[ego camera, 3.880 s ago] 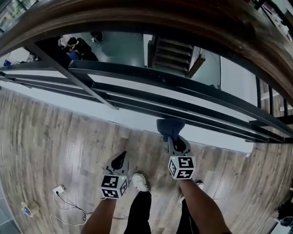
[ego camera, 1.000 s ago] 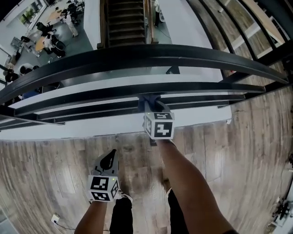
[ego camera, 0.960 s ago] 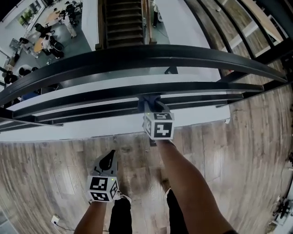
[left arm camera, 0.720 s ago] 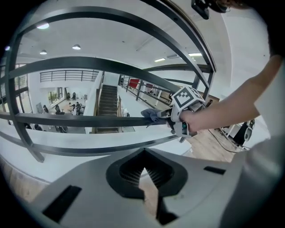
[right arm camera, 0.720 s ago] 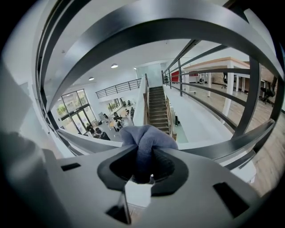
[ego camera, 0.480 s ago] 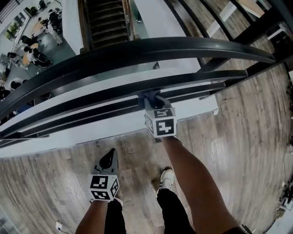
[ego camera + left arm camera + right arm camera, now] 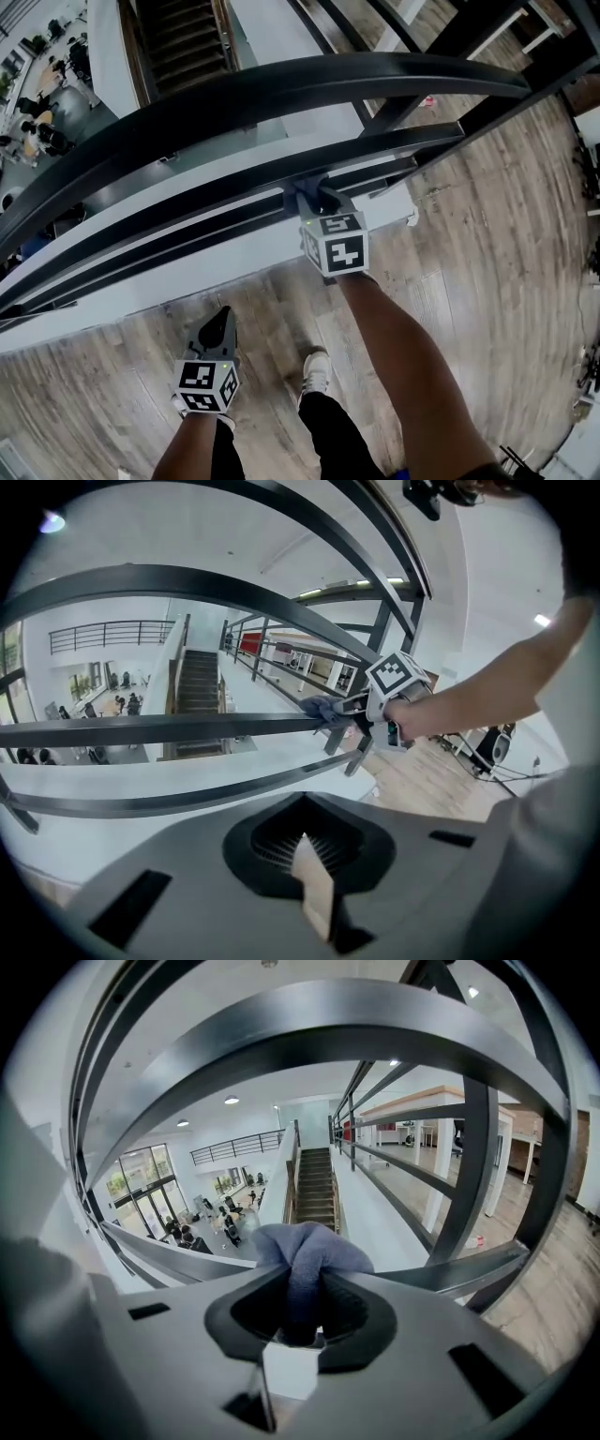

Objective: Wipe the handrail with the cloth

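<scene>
A crumpled blue cloth [image 7: 309,1246] is pinched in my right gripper [image 7: 300,1302], which is shut on it. In the head view the right gripper [image 7: 321,200] presses the cloth [image 7: 304,193] against a black middle rail [image 7: 216,187], below the broad black top handrail [image 7: 281,89]. The left gripper view shows the cloth [image 7: 319,706] lying on that rail [image 7: 187,728]. My left gripper [image 7: 222,322] hangs low over the floor, away from the railing, its jaws [image 7: 305,846] shut with nothing between them.
The railing borders a wooden floor [image 7: 469,262] above an atrium. A staircase [image 7: 178,37] and seated people [image 7: 47,103] lie far below. A black post [image 7: 469,1176] stands just right of the cloth. The person's shoe [image 7: 316,370] is under the arms.
The right gripper has slid the cloth rightwards along the middle rail, closer to the post and the railing's end. The left gripper stays low and shut.
</scene>
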### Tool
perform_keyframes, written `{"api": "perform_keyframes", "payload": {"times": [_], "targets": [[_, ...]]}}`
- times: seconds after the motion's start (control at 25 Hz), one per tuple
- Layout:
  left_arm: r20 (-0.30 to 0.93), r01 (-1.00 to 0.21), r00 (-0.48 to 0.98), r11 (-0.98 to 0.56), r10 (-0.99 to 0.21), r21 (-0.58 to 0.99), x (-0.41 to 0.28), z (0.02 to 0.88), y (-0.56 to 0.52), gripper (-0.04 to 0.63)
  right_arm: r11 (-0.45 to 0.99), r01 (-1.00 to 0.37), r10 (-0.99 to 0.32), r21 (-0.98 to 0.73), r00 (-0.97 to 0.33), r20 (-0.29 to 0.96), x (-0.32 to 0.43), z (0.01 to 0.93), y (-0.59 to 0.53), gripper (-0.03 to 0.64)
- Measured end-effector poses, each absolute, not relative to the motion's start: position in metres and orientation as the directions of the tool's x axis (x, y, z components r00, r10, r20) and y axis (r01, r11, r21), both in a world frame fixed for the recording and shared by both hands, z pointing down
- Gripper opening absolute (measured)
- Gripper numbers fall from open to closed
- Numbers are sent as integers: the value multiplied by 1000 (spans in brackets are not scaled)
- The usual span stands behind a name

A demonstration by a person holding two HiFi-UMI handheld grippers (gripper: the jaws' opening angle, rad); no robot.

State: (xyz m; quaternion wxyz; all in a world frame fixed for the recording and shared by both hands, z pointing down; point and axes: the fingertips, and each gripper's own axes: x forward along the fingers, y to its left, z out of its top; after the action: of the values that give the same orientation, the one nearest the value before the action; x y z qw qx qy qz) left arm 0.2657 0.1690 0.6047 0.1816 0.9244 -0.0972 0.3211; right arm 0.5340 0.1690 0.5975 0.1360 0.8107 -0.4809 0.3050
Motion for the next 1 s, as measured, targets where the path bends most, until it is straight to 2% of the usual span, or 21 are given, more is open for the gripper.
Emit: {"api": "perform_keyframes", "payload": {"times": [0.52, 1.0], "targets": [[639, -265, 769, -923, -27, 280, 350, 615, 227, 2, -571, -820, -639, -21, 429, 638, 651, 597, 269, 78], [659, -227, 752, -939, 1, 260, 348, 639, 255, 2, -642, -766, -567, 32, 502, 654, 714, 599, 324, 78]]}}
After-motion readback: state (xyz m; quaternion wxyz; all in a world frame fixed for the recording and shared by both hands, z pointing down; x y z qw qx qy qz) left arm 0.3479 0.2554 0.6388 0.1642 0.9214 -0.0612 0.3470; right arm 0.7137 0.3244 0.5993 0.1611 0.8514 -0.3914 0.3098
